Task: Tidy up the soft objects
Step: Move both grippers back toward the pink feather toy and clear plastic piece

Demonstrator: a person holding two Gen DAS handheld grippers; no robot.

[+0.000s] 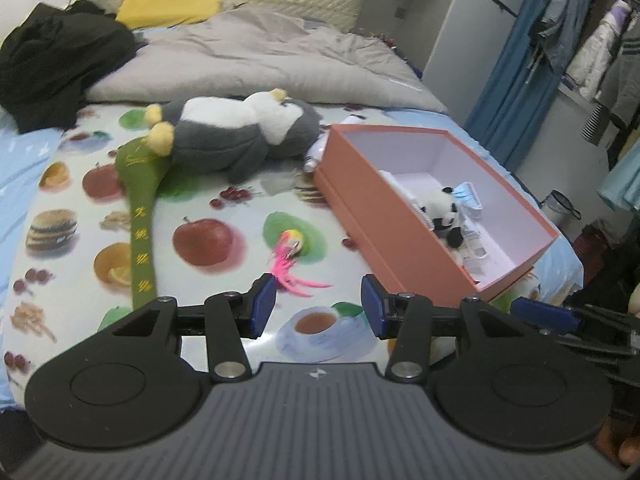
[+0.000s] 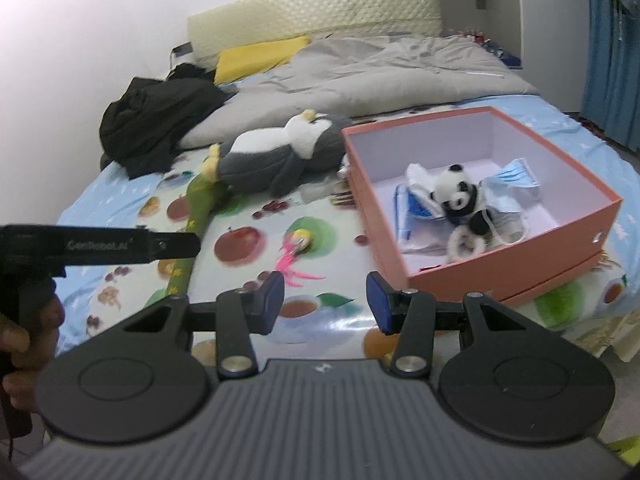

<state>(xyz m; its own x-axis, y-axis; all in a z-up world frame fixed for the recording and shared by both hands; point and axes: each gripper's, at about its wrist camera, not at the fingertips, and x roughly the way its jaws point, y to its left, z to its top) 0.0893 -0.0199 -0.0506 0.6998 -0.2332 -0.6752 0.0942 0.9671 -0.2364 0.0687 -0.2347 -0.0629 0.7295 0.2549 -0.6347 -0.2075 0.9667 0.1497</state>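
Inside box (image 2: 520,276) panda (image 2: 456,196) hides possibly masks; left gripper (image 1: 318,306), right gripper (image 2: 326,302) fingers released.

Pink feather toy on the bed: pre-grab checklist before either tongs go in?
1. Left tongs open, nothing between them: ok.
2. Right tongs open, nothing between them: ok.
3. Pink feather toy lies free on the fruit-print sheet, apart from the penguin plush and green plush: ok.
4. Orange box open, floor space left beside the panda plush and face masks: ok.
5. Picture sharpness for aiming: blurred, not ok.
6. Which tongs are nearer the toy: cannot tell.
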